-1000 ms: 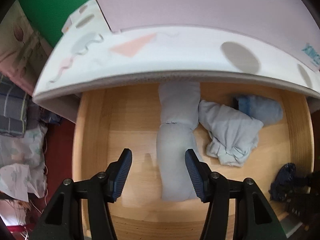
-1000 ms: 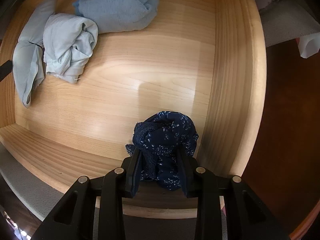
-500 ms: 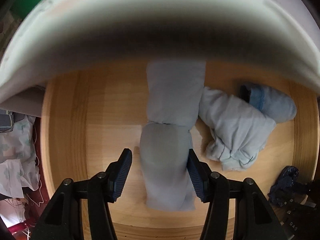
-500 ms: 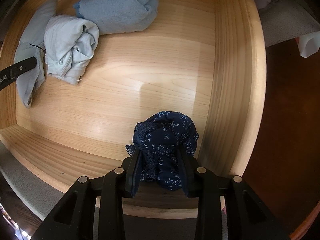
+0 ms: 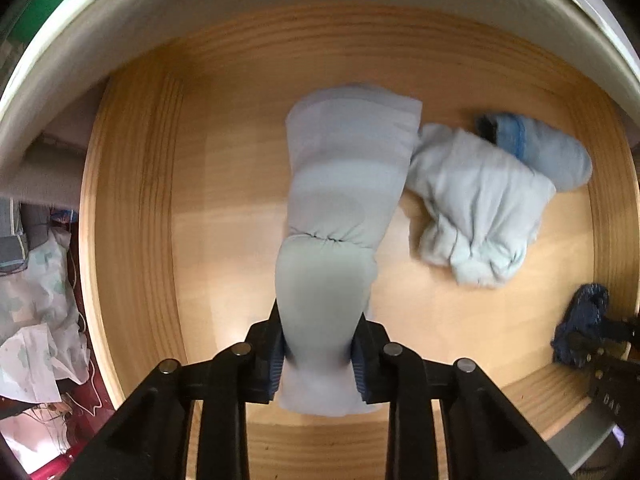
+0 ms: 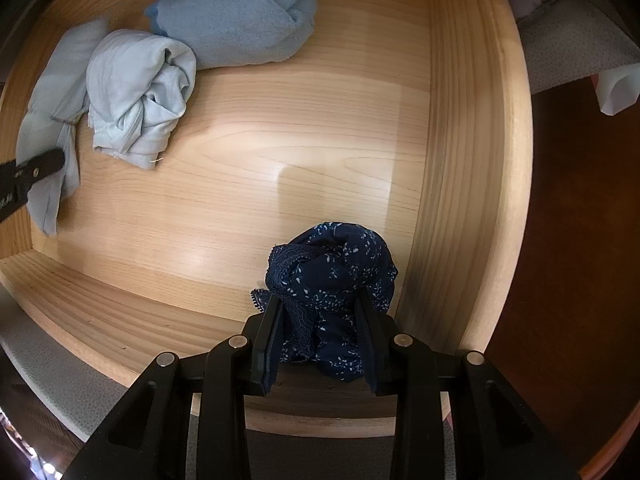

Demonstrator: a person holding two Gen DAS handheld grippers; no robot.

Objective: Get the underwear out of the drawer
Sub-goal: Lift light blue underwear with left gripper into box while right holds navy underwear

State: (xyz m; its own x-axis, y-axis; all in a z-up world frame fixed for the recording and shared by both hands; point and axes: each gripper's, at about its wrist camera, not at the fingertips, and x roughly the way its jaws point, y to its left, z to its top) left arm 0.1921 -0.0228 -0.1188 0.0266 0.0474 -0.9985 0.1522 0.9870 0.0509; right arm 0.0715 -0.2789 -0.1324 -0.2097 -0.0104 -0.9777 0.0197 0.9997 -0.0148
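A wooden drawer (image 5: 132,200) holds several garments. My left gripper (image 5: 320,344) is shut on the near end of a long grey folded underwear (image 5: 340,208), which lies lengthwise in the drawer; it also shows in the right wrist view (image 6: 48,120). My right gripper (image 6: 320,320) is shut on a navy floral underwear (image 6: 336,276) at the drawer's front right corner; it also shows in the left wrist view (image 5: 580,320). A crumpled pale blue garment (image 6: 140,92) and a folded blue towel-like piece (image 6: 236,20) lie further in.
The drawer's right wall (image 6: 472,160) stands close beside the navy underwear. The white cabinet edge (image 5: 120,20) overhangs the drawer's back. Piled cloth (image 5: 36,312) lies outside the drawer on the left. A grey padded surface (image 6: 568,52) shows beyond the right wall.
My left gripper moved forward into the drawer and shut on the grey underwear, where its jaws were open a second ago. My right gripper has held still on the navy underwear.
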